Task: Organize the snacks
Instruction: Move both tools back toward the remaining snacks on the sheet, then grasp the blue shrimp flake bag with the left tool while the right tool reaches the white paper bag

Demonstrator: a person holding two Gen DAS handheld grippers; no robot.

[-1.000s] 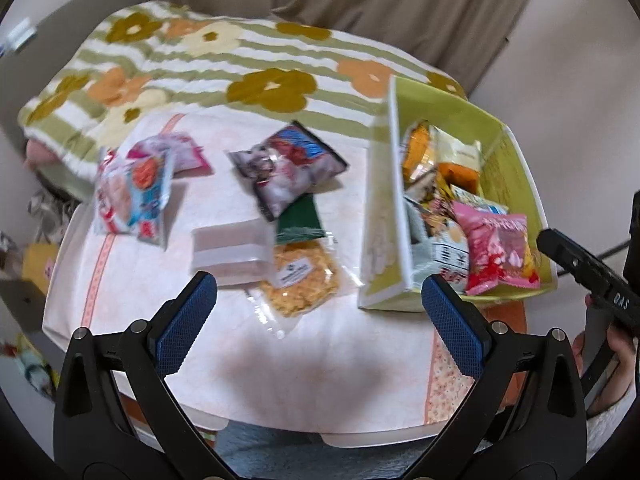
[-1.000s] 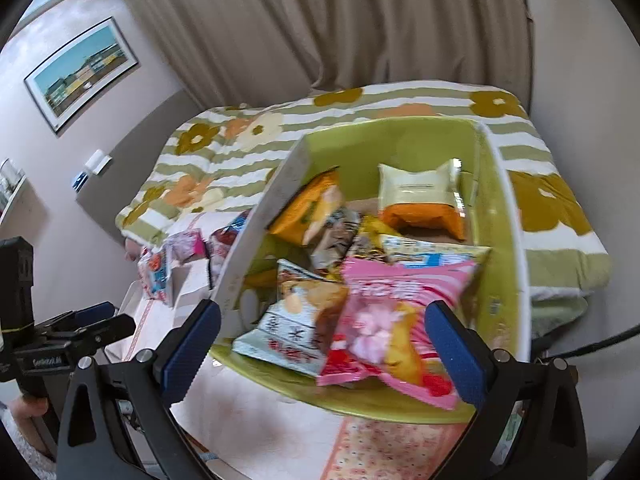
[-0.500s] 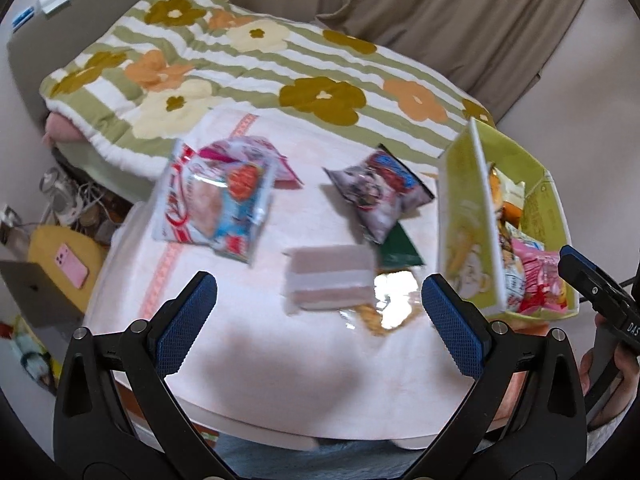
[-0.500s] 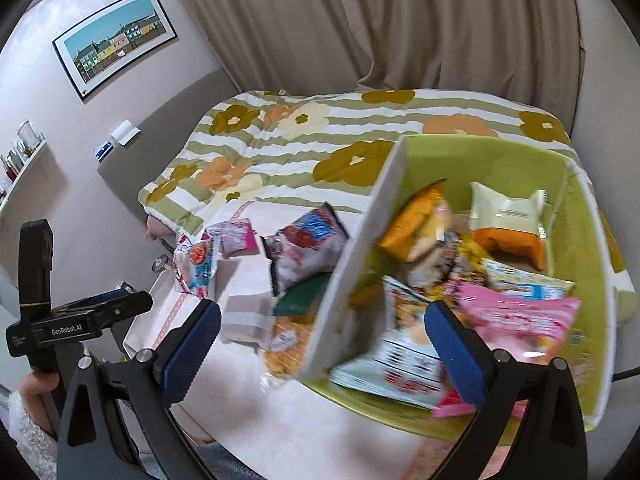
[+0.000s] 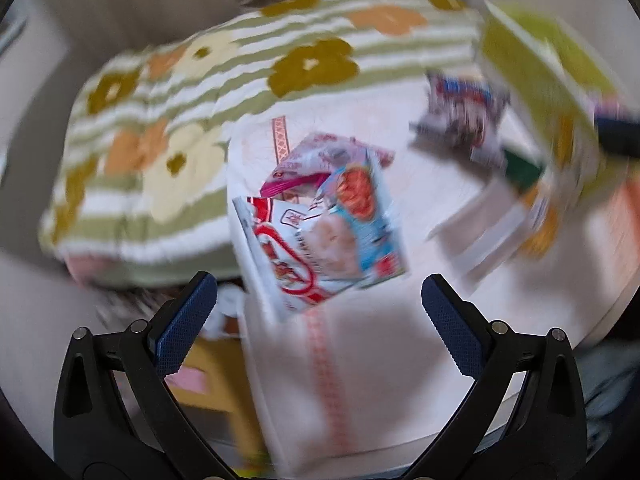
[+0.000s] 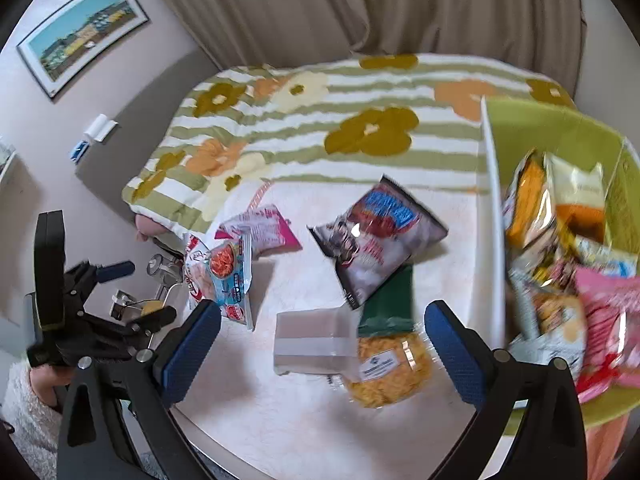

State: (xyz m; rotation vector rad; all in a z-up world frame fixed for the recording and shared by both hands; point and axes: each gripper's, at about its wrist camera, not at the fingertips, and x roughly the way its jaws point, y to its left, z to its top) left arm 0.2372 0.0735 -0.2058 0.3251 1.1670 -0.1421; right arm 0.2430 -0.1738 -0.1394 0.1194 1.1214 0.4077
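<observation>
Snacks lie loose on the table [image 6: 280, 412]: a red-and-blue packet [image 5: 320, 236] just beyond my spread, empty left tongs [image 5: 318, 304], a grey bag [image 6: 376, 240] farther right. My right tongs [image 6: 322, 334] gape empty; the green bin [image 6: 560, 132] sits far right.

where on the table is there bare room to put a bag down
Bare tabletop lies along the near edge, in front of the clear box and the yellow snack bag. The middle is crowded with packets, and the green bin is full.
</observation>
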